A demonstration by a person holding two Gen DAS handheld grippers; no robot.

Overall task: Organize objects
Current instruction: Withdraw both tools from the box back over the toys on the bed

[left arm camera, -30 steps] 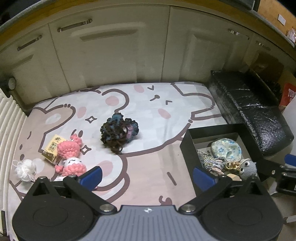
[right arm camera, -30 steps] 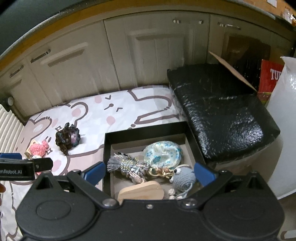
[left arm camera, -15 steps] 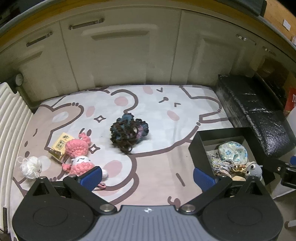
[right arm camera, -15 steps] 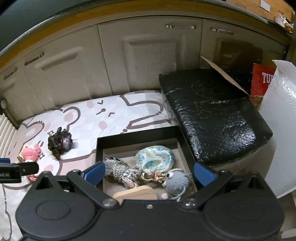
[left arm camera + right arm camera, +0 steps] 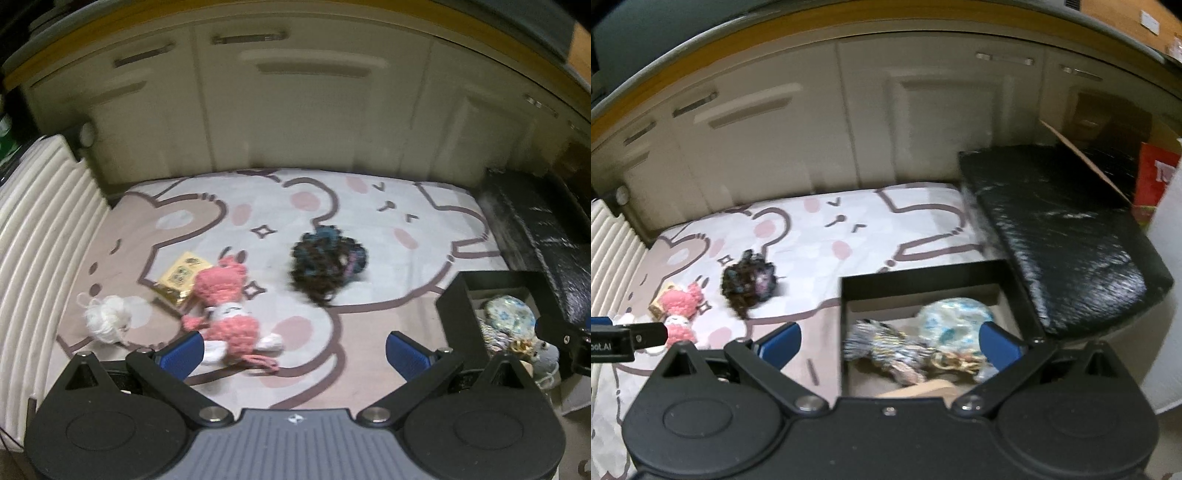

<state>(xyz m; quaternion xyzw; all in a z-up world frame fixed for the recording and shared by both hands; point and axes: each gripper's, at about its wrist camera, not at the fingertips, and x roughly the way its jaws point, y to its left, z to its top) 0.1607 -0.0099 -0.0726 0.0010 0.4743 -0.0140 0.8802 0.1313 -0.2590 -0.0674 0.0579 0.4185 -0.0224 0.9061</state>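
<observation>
A pink crochet doll (image 5: 228,314) lies on the cartoon mat (image 5: 369,354), just beyond my open, empty left gripper (image 5: 294,355). Next to the doll lie a yellow packet (image 5: 181,277) and a white yarn pompom (image 5: 105,320). A dark yarn bundle (image 5: 327,263) sits mid-mat. A black box (image 5: 923,275) holds a blue-white pouch (image 5: 955,320), a striped rope toy (image 5: 886,350) and other small items. My right gripper (image 5: 889,343) is open and empty over the box's near edge. The doll (image 5: 681,314) and bundle (image 5: 749,281) also show in the right wrist view.
Cream cabinet doors (image 5: 295,122) stand behind the mat. A white ribbed panel (image 5: 33,229) lies at the left. A black wrapped block (image 5: 1060,229) sits right of the box, with a red carton (image 5: 1154,177) and white bubble wrap (image 5: 1167,295) beyond it.
My left gripper has swung left, bringing the pink doll between its fingers' line. My right gripper has shifted left, so the box now sits further right in its view.
</observation>
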